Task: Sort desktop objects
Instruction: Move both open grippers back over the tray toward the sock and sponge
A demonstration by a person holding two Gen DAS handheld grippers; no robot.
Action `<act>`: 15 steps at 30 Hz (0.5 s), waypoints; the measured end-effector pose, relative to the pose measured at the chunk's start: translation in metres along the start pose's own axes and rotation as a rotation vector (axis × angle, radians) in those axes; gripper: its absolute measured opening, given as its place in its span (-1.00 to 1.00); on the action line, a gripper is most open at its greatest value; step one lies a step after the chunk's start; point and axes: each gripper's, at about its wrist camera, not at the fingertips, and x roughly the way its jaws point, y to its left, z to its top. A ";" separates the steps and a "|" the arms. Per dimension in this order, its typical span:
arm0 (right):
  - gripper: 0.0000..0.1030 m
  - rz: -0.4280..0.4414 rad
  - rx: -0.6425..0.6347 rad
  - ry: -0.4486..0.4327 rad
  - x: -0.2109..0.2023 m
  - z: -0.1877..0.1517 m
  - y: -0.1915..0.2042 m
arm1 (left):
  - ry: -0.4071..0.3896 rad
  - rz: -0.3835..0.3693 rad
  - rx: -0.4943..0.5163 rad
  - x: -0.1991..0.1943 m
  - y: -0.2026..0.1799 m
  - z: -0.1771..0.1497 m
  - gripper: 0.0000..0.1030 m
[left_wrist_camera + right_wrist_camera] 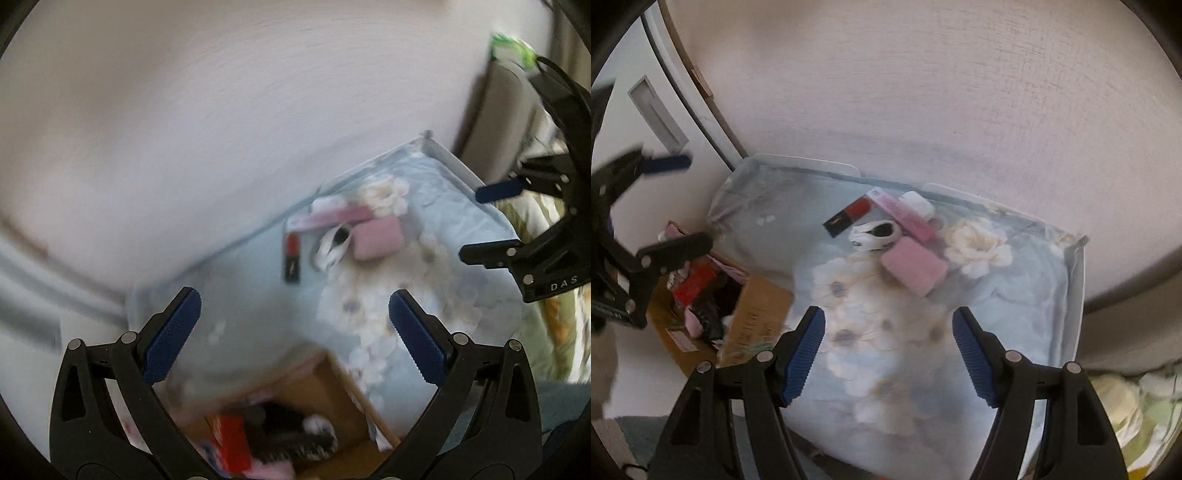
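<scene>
Left tool [295, 336] wide open, nothing between the pads; hovering over the near edge of the bench [258, 306], which has a pale blue floral cloth over it. Right tool [888, 354] also wide open and empty, above the cloth's flower print.

Items sit clustered near the wall side of the bench:
- red-and-black lipstick [847, 215], lying flat
- long pink tube [905, 214], just beside the lipstick
- white case [918, 203] behind the tube, touching it
- black-and-white coiled item [873, 234] in front of the tube; too blurred to identify
- pink rectangular block [913, 270], nearest the right tool

Cardboard box [753, 314] sits at the bench's left edge, lower than the top, holding a red pack [694, 284] plus dark and pink clutter. Left view is motion-blurred.
</scene>
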 end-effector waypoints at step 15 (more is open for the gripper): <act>0.31 0.083 -0.213 0.128 0.125 0.018 -0.054 | 0.202 -0.187 0.203 0.171 -0.033 0.030 0.76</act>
